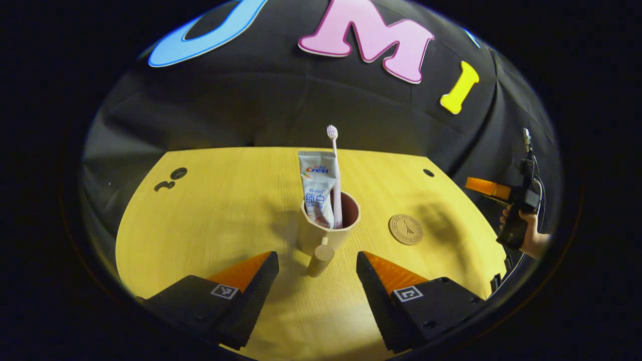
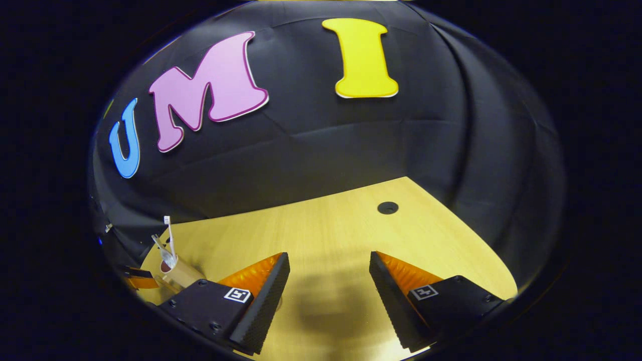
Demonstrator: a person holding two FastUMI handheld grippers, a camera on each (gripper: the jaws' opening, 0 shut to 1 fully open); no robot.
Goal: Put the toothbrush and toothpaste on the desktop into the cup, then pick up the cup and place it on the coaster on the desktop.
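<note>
- Left gripper [image 1: 317, 273]: fingers spread wide, nothing between them; it hovers low over the wooden table [image 1: 210, 225], pointed at the cup [image 1: 328, 228].
- Cup stands upright near the middle of the table, just ahead of the left gripper's fingertips. Its peg-like handle [image 1: 320, 259] sticks out toward the camera, in line with the gap between the fingers but not touched by either.
- Toothpaste tube [image 1: 317, 188] stands in the cup, leaning slightly, most of its length above the rim.
- Toothbrush [image 1: 335, 175] stands in the cup just beside the tube, bristle head up and topping the tube.
- Coaster [image 1: 406, 229]: round, flat on the table, to the right of the cup in the left gripper view, near but apart from it.
- Right gripper [image 2: 328, 288]: fingers wide apart, holding nothing, above bare tabletop. In the left gripper view it sits at the far right table edge, held in a hand [image 1: 526, 235].
- Right gripper view: cup with brush and tube at far left edge.
</note>
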